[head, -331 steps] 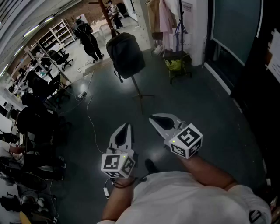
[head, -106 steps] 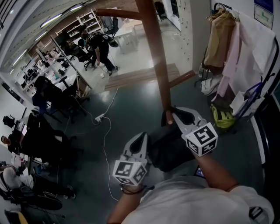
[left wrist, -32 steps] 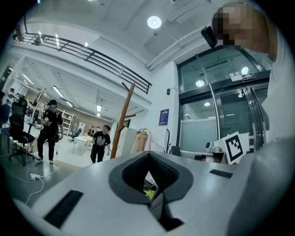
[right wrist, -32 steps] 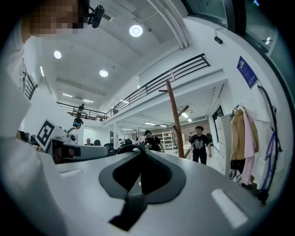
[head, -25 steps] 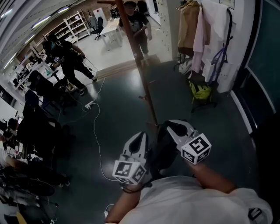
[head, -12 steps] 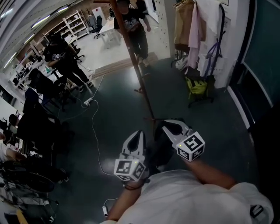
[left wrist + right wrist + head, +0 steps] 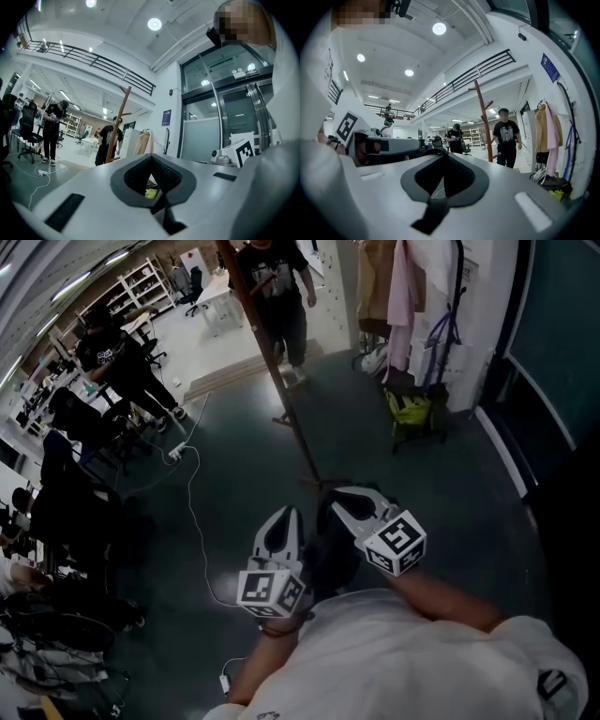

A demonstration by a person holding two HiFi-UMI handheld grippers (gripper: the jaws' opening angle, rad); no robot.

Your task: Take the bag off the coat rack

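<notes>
Dangling bag (image 7: 330,559), bulk mostly hidden

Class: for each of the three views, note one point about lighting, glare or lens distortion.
Head view: fisheye tilts the coat rack; the dark bag merges with the dim floor. Left gripper view: black rounded corners, ceiling lamp blown out. Right gripper view: same rounded frame, railing curved.
</notes>
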